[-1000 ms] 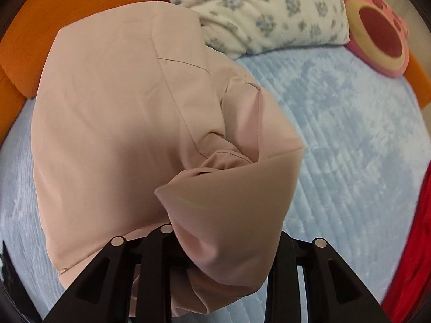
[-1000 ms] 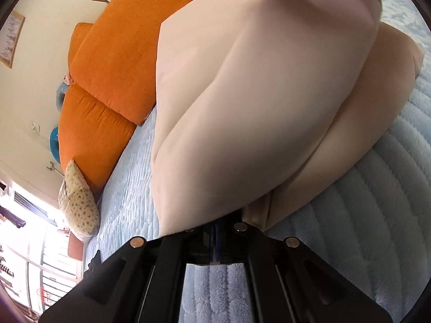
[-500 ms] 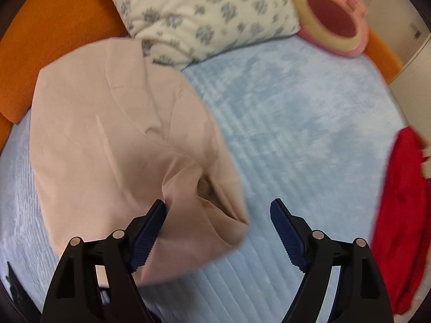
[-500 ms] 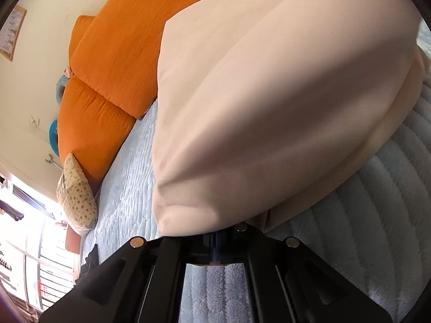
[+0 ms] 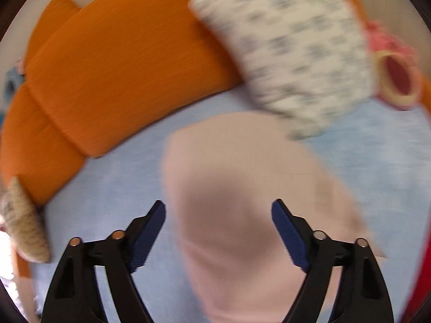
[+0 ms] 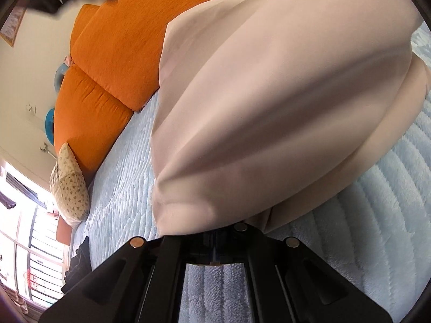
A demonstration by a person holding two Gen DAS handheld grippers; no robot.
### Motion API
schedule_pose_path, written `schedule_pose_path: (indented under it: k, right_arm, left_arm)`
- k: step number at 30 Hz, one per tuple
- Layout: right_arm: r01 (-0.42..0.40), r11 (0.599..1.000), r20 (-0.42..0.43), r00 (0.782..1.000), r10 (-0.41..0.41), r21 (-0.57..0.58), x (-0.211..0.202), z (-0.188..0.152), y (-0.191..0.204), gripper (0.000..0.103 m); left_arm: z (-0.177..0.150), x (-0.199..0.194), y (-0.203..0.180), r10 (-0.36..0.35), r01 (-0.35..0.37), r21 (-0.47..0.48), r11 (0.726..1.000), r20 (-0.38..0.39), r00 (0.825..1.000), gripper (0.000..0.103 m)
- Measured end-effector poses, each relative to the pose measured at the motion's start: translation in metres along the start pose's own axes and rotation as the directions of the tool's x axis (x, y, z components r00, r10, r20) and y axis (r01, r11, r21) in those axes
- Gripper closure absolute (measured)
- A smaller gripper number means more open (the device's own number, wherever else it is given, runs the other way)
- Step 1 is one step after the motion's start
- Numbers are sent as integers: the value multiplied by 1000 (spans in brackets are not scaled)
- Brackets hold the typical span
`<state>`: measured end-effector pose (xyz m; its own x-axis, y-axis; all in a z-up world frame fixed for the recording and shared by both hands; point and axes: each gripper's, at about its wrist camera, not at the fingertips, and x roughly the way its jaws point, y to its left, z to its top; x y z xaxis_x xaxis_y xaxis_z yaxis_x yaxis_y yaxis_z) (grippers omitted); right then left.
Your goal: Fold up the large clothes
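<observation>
Smooth pale-pink garment [image 6: 269, 102] bulging in soft rounded folds over ribbed light-blue bedcover [image 6: 377, 215]. Right gripper [image 6: 214, 245] clamped on its edge. Left gripper [image 5: 218, 228] spread wide above, grasping nothing

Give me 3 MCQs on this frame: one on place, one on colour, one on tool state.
1. Where does the pale pink folded garment lie?
A. On the light blue quilted bed cover
B. On top of the orange bolster cushions
C. On a wooden floor

2. What colour are the ribbed pads of the left tool?
A. Red
B. Dark blue
C. White

3. What is the state of the right tool?
A. Open wide above bare cover
B. Shut on the white floral pillow
C. Shut on the garment's edge

Answers:
1 A: blue cover shows on both sides of the garment, with the cushions behind it.
2 B: both pads show dark blue in the left wrist view.
3 C: the fingers meet, with pink cloth coming out between them.
</observation>
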<state>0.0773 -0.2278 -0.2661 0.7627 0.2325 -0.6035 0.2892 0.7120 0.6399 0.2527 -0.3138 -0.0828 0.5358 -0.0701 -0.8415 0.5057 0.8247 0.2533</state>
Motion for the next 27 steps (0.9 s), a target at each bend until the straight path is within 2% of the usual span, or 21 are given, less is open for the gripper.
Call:
schedule_pose_path:
  k: [2,4,6,7,8,13,15,16,20,21,22,23,24,25,27]
  right_arm:
    - [0,1000,-3,1000,0,-11,1,1,1,103]
    - [0,1000,-4,1000,0,-21,1,1,3,103]
    - [2,1000,-1,1000,-2,-26,1,0,3,103]
    - [5,999,1,1000,-5,-33,1,-1,3,103]
    - [8,999,2,1000,-8,-42,1,-1,4,103]
    - [37,996,-34,999,-40,-81,-5,4,12,103]
    - [51,996,-68,996,-57,-78,-19,9,13,101]
    - [86,992,-64,994,-92,-91,-35,11,16,99]
    - [160,968,63,987,-150,-196,-113,26,33,99]
    - [179,960,85,983,-164,-215,-122,33,36,99]
    - [204,951,104,977,-185,-232,-129,46,40,94]
    - [223,947,97,974,-206,-232,-129,66,39,76]
    - [237,943,90,971,-222,-232,-125,78,38,63]
    - [285,925,82,959,-273,-250,-117,94,35,57]
    - [360,886,66,932,-357,-292,-106,113,19,59]
  left_arm:
    - [6,30,24,31,-32,-63,997,-27,999,24]
    - [11,51,32,22,-26,-78,997,-43,999,24]
    - [16,74,28,-33,28,-83,996,-69,997,29]
    - [18,89,21,-97,89,-85,992,-95,991,32]
    - [19,101,11,-119,109,-81,991,-118,986,34]
    - [15,137,-33,-40,44,29,999,-128,991,31]
    - [12,139,-38,-36,41,40,998,-110,993,30]
    - [9,138,-36,-36,41,44,998,-105,994,30]
    - [12,138,-29,-71,73,19,997,-107,992,30]
    - [11,138,-28,-74,76,15,997,-108,991,30]
    - [10,134,-26,-75,76,12,997,-108,991,30]
    - [10,134,-27,-76,77,9,997,-107,991,30]
    - [10,134,-26,-78,79,7,997,-105,991,30]
    - [9,133,-25,-82,83,5,997,-103,991,30]
    - [8,133,-22,-90,90,0,996,-97,991,30]
